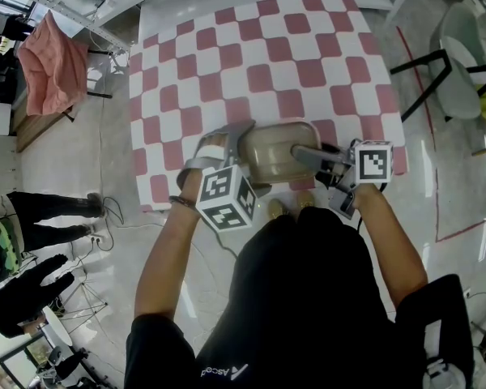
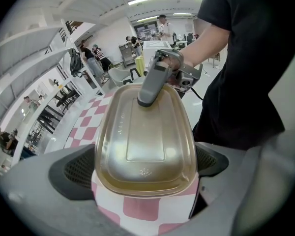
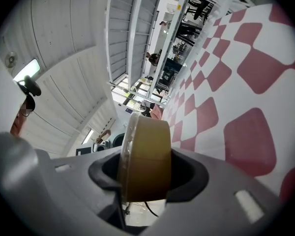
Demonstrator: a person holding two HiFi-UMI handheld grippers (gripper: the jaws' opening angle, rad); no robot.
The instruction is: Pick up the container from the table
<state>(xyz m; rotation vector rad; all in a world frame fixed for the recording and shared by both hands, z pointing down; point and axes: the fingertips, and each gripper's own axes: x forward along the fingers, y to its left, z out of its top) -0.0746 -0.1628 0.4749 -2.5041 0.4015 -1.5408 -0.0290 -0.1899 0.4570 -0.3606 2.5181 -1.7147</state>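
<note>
Head view gives us the container (image 1: 279, 148) at the near edge of the checked bench (image 1: 308, 47), its long axis running left to right between both tongs. Our left tongs (image 2: 145, 168), spread wide, clasp its left end across the width. Our right tongs (image 3: 146, 171) pinch the right end, one jaw over the lid, one beneath. It is tan, translucent, round-cornered and lidded.

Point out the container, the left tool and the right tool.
container (image 1: 277, 151), head view, middle of its lid.
left tool (image 2: 145, 163), left gripper view, midway between its fingertips, over the container's rim.
right tool (image 1: 300, 153), head view, at its fingertips on the lid.
</note>
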